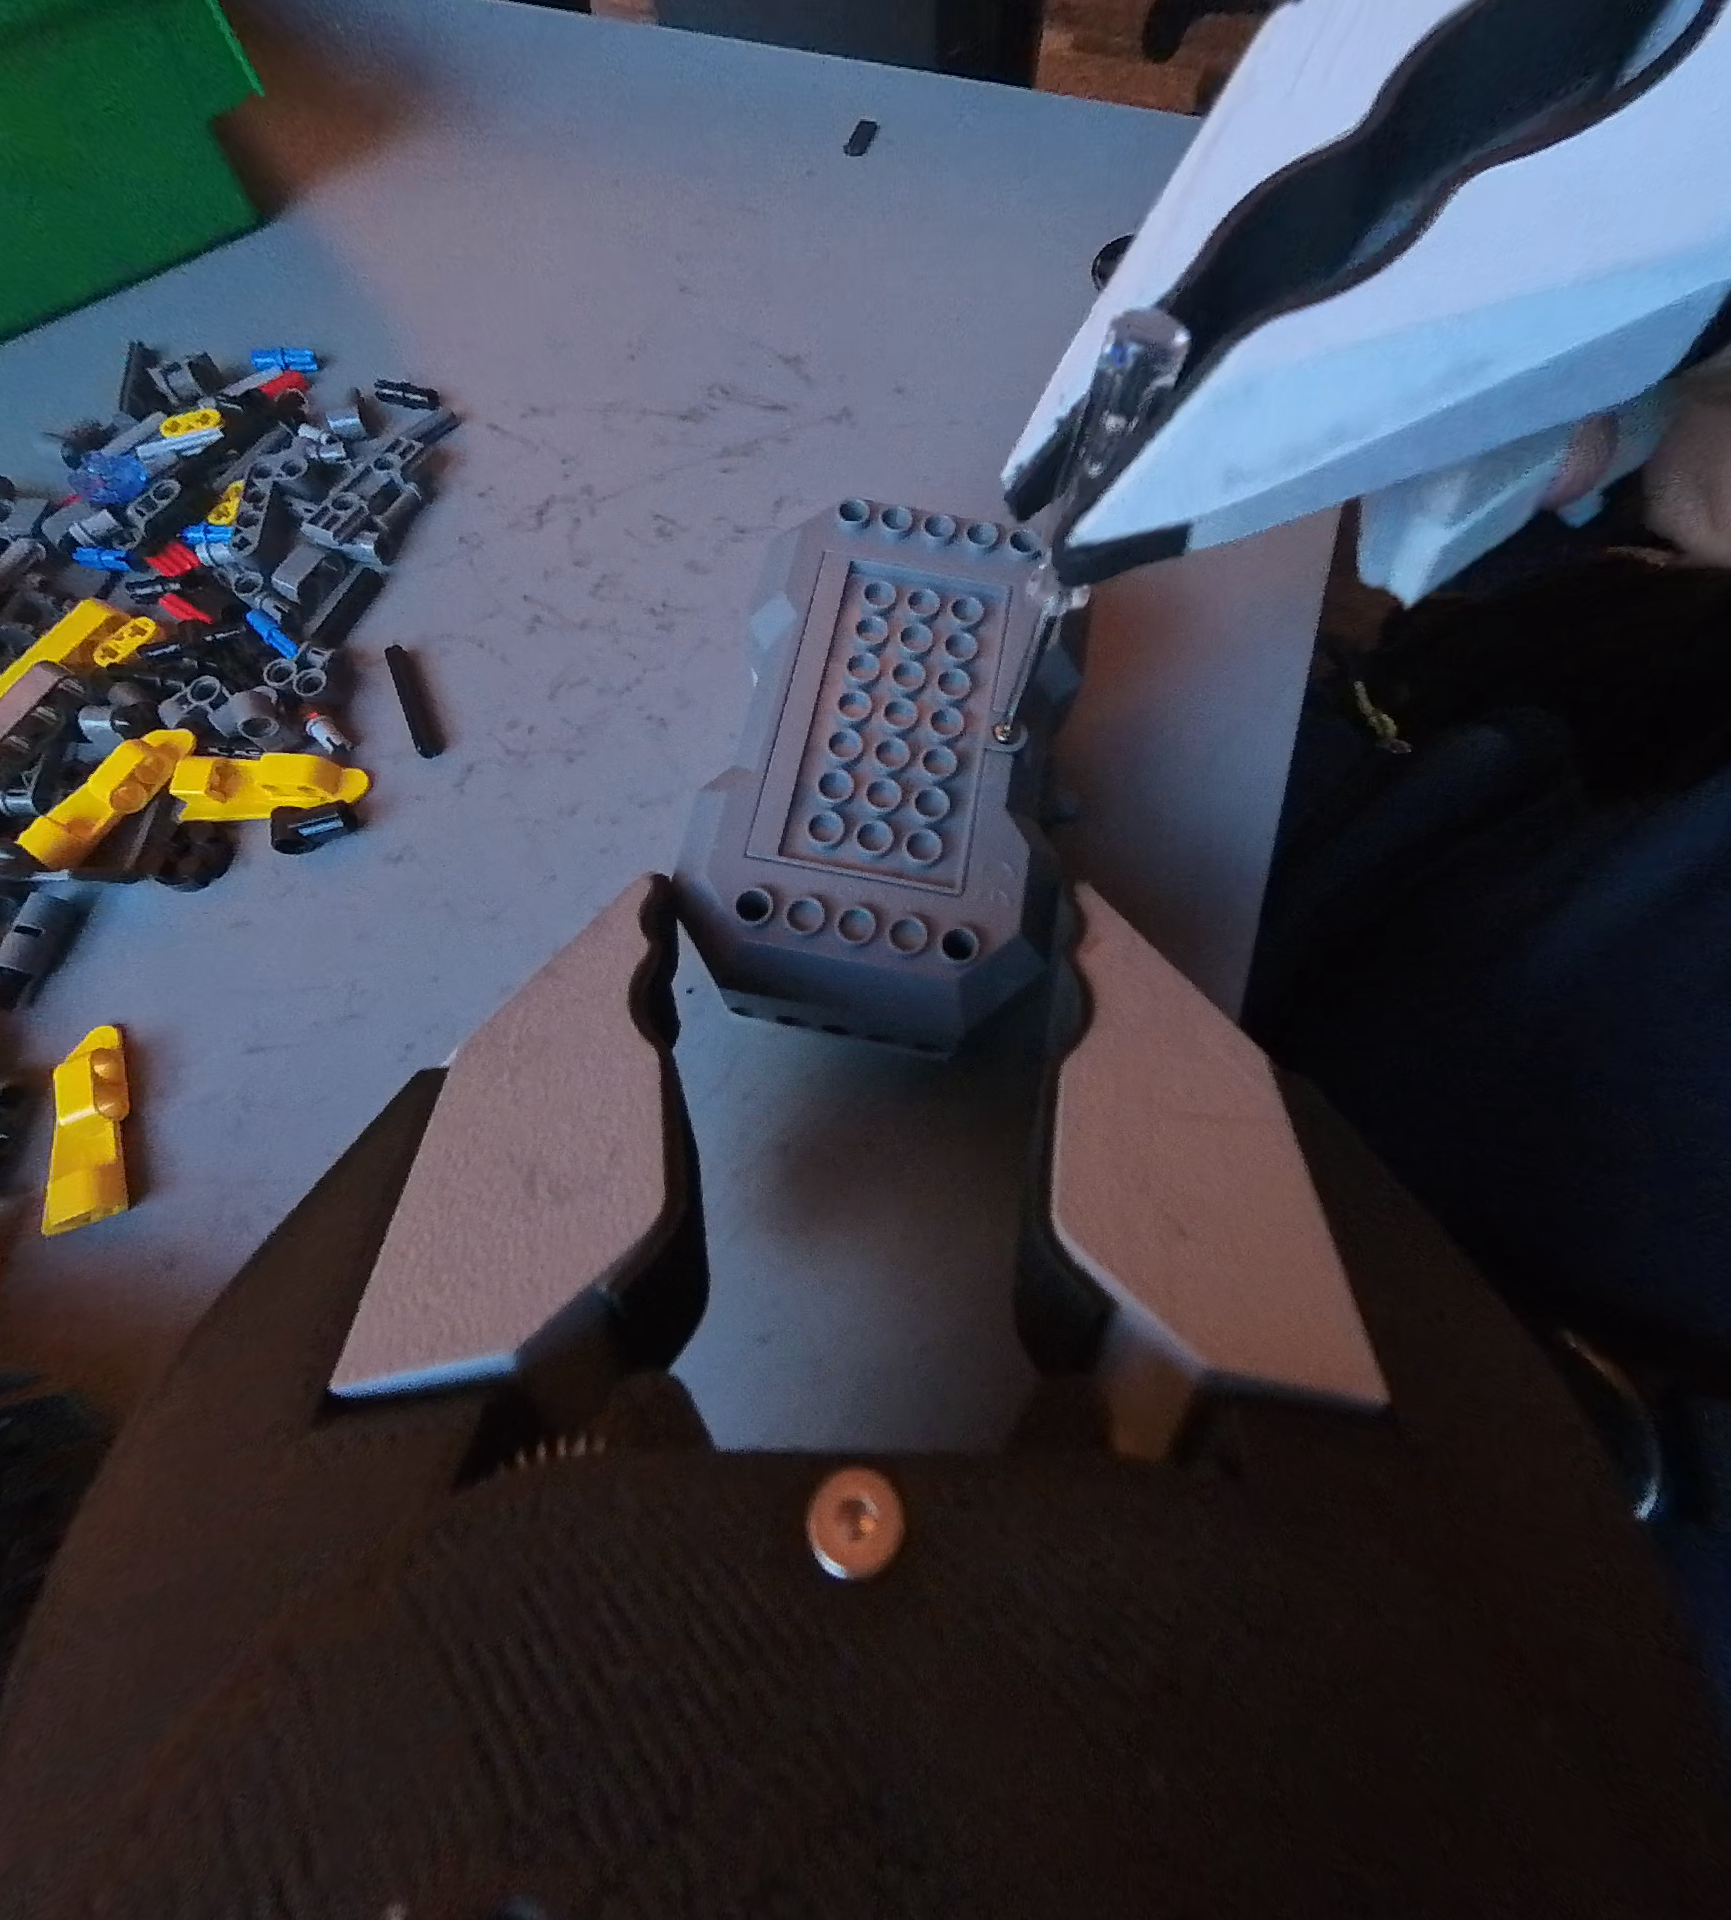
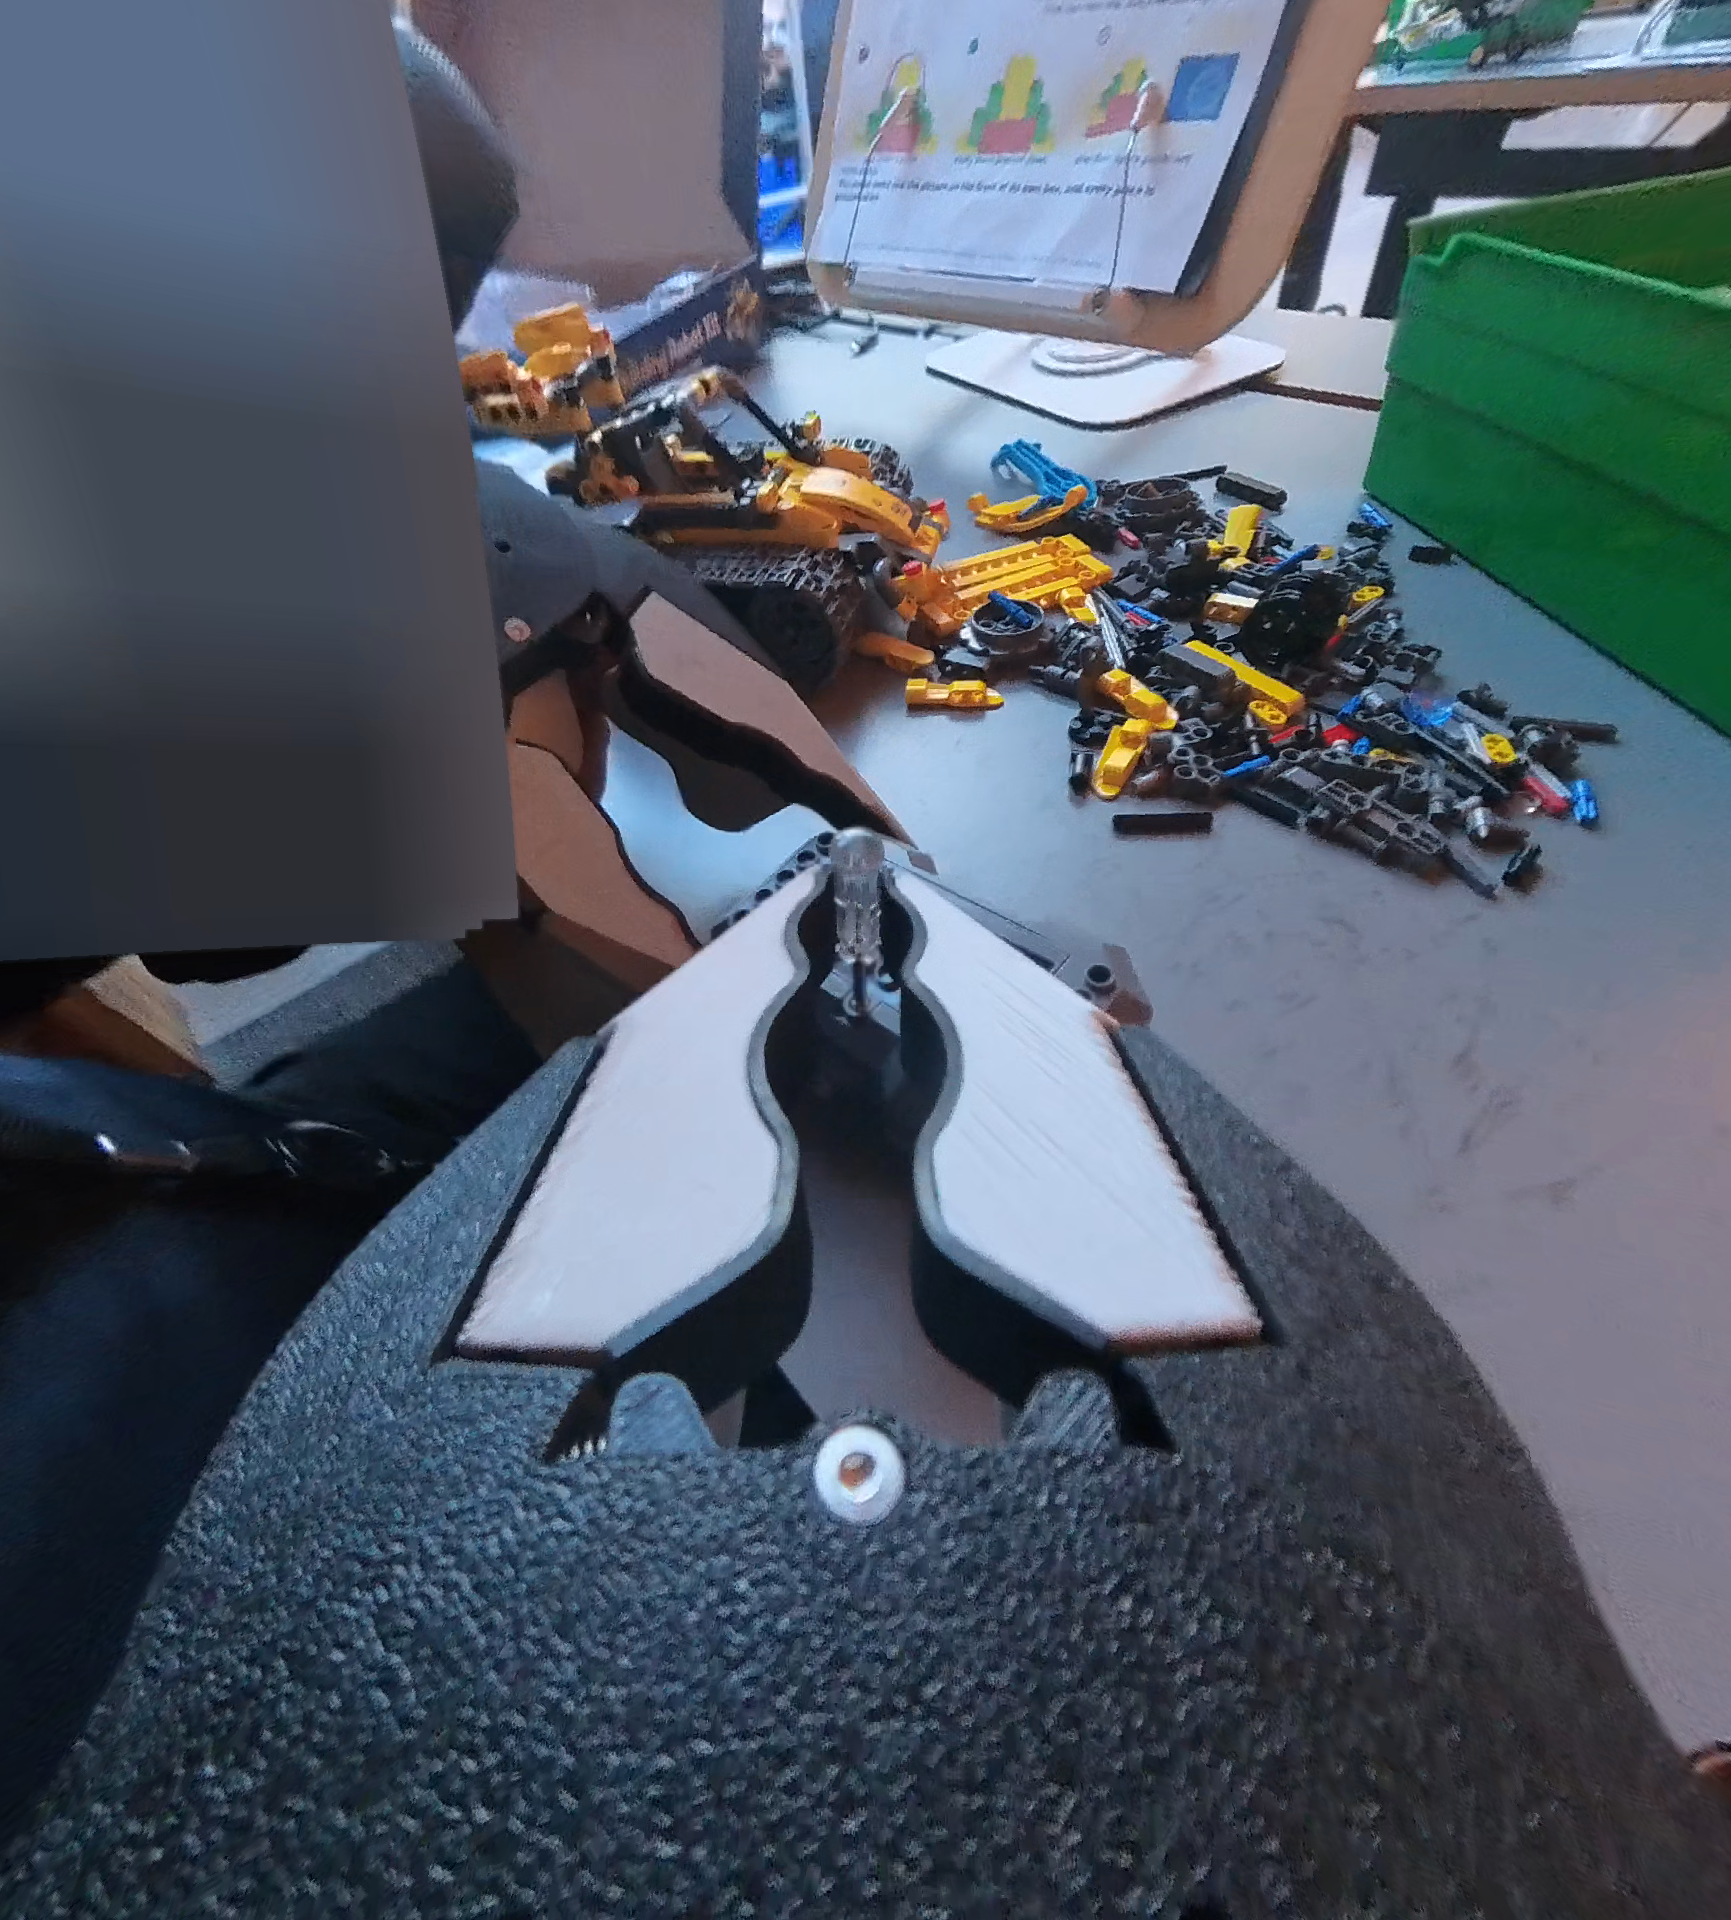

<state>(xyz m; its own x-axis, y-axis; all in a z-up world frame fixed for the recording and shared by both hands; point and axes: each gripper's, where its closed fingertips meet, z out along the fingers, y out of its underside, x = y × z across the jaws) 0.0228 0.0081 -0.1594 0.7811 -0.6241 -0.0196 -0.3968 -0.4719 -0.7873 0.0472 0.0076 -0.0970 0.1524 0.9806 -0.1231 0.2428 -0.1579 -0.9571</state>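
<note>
At table's near edge, left gripper (image 1: 866,925) grips a grey studded plastic block (image 1: 882,769) by its near end, jaws set wide against both sides. Block's long axis runs straight away from that claw. Right gripper (image 1: 1058,525) comes in from the far right, pinched narrow on a clear slim plastic screwdriver (image 1: 1115,416), tip down at a small screw on the block's right edge. Loose yellow, black and blue plastic pieces (image 1: 144,644) lie well left on the matt grey table (image 1: 632,364).

A grey table (image 2: 1360,1039) holds a green bin (image 2: 1619,468) and a wooden document stand (image 2: 1245,260).
</note>
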